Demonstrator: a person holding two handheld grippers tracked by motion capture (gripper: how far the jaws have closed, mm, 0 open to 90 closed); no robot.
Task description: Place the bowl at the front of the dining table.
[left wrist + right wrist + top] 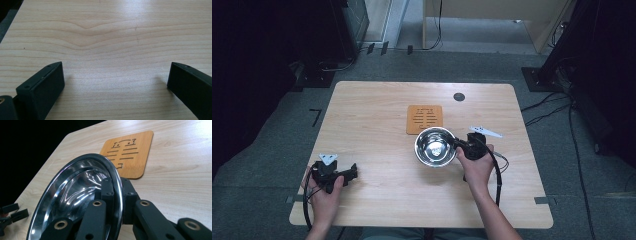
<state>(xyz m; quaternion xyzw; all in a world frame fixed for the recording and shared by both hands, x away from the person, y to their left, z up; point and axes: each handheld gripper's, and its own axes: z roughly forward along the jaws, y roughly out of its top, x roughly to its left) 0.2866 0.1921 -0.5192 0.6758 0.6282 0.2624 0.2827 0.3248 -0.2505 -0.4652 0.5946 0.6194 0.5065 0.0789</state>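
1. Table (377, 135), pale wood, rounded corners, centre of the high view. Small dark round cap (459, 96) in the top, upper centre-right of the tabletop.

2. Trivet (424, 119), orange-brown wood, square w/ rounded corners and slotted cut-outs. Flat on the table, upper centre of the high view; upper centre-right of the right gripper view (130, 153).

3. Steel bowl (435, 146), polished, round, mirror-bright inside. Centre-right of the high view, just below the trivet, its upper rim touching or overlapping the trivet's lower edge; can't tell if it rests on the table or is lifted. Tilted up on edge across the lower left of the right gripper view (75, 195). Handling (judged): rigid, thin-walled, prob. light; slick metal, so likely to slip or swing in a pinch. Not fragile, may dent or clang if dropped. Best hold: the rolled rim, one jaw inside and one outside.

4. Right gripper (115, 195), centre-right of the high view (460, 145). Jaws clamped on the bowl's rim, one each side of the wall, at the bowl's right edge.

5. Left gripper (353, 171), lower left of the high view, low over the table, well apart from the bowl. Jaws spread wide, nothing between them but bare wood.
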